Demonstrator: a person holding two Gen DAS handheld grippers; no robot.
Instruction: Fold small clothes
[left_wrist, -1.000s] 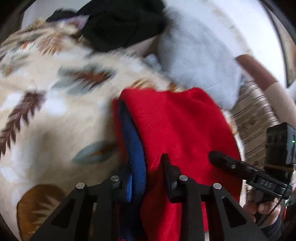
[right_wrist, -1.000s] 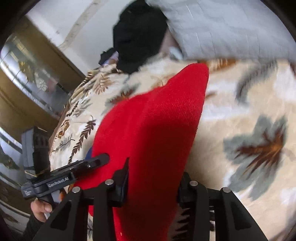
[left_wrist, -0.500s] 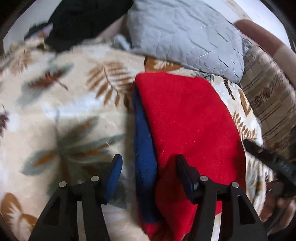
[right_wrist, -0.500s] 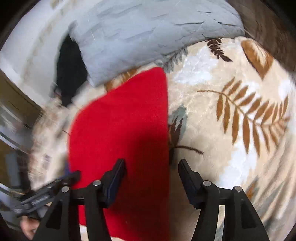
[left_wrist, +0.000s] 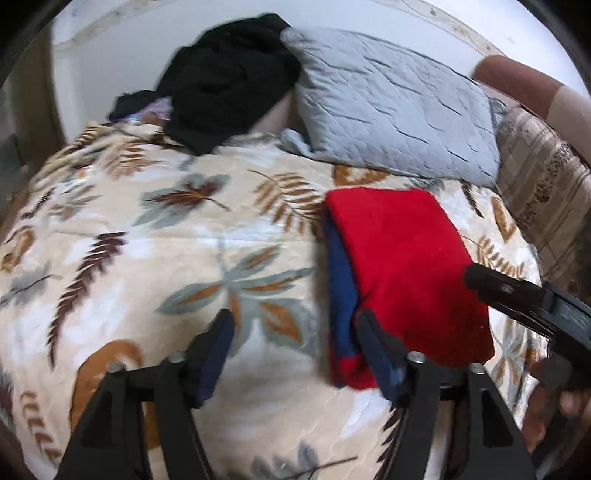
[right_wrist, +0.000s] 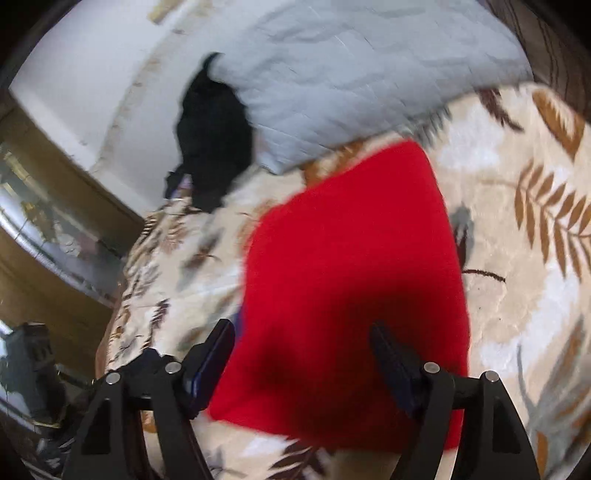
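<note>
A folded red garment (left_wrist: 402, 269) with a blue layer (left_wrist: 340, 280) showing along its left edge lies flat on the leaf-patterned blanket (left_wrist: 147, 258). My left gripper (left_wrist: 293, 332) is open and empty, just left of the garment's near edge. The garment also shows in the right wrist view (right_wrist: 351, 288). My right gripper (right_wrist: 303, 347) is open and empty above its near end. The right gripper's finger (left_wrist: 495, 286) shows at the garment's right edge in the left wrist view.
A grey quilted pillow (left_wrist: 395, 107) and a pile of black clothing (left_wrist: 229, 77) lie at the head of the bed by a white wall. A striped cushion (left_wrist: 546, 192) is at the right. A wooden cabinet (right_wrist: 48, 221) stands left of the bed.
Both grippers have opened, let go of the red garment and drawn back. The garment now lies folded on the blanket.
</note>
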